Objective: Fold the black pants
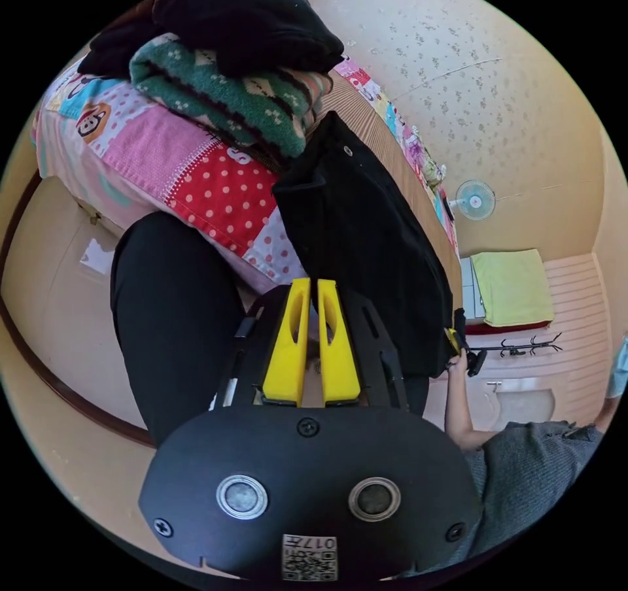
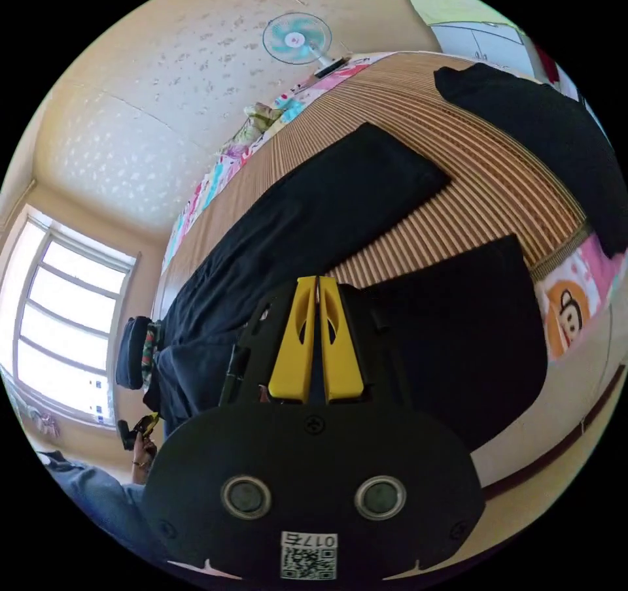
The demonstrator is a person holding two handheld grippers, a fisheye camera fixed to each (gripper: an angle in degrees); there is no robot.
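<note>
The black pants point(image 2: 314, 218) lie across a striped mat point(image 2: 484, 179) on a bed, one leg stretched flat toward the far side. Another part point(image 2: 464, 349) hangs over the bed's near edge. My right gripper point(image 2: 317, 282) has its yellow jaws pressed together on the black cloth. In the left gripper view the pants point(image 1: 366, 251) hang as a dark sheet off the bed edge. My left gripper point(image 1: 314, 285) is shut on their near edge. A hand holds the right gripper point(image 1: 458, 346) at the sheet's far corner, and the left gripper point(image 2: 140, 427) sits by the pants' far end.
A green patterned sweater point(image 1: 242, 101) with a black garment point(image 1: 248, 16) on top sits on the patchwork bedcover point(image 1: 196, 172). Another black garment point(image 2: 549, 133) lies on the mat. A person's black-clad leg point(image 1: 170, 316) stands by the bed. A fan point(image 2: 297, 36) and a window point(image 2: 65, 316) are behind.
</note>
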